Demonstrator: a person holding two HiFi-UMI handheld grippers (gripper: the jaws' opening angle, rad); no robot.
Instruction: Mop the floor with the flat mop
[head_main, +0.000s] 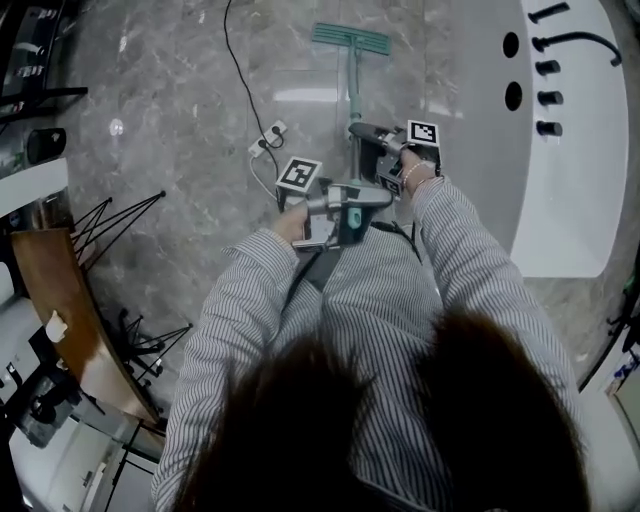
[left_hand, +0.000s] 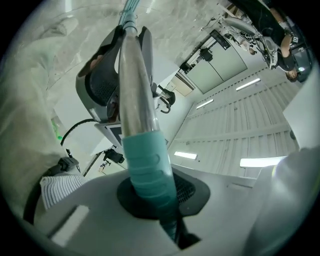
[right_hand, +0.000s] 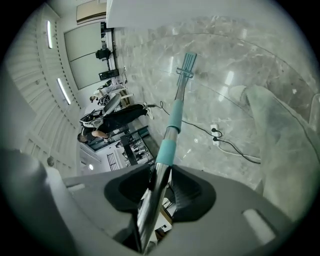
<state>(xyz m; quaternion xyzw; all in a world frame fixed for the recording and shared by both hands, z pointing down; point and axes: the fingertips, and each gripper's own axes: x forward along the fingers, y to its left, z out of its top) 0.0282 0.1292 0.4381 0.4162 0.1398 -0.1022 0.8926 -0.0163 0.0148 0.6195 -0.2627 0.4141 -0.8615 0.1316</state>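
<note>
Mop pole squeezed tight by my left gripper and right gripper. Should keep flat head pressed down, push slow, miss cable.

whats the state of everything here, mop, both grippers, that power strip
flat mop: head flat on the floor, handle tilted up towards the person
left gripper: shut on the mop's teal end grip
right gripper: shut on the metal shaft, nearer the mop head
power strip: lying on the floor, black cable plugged in
</note>
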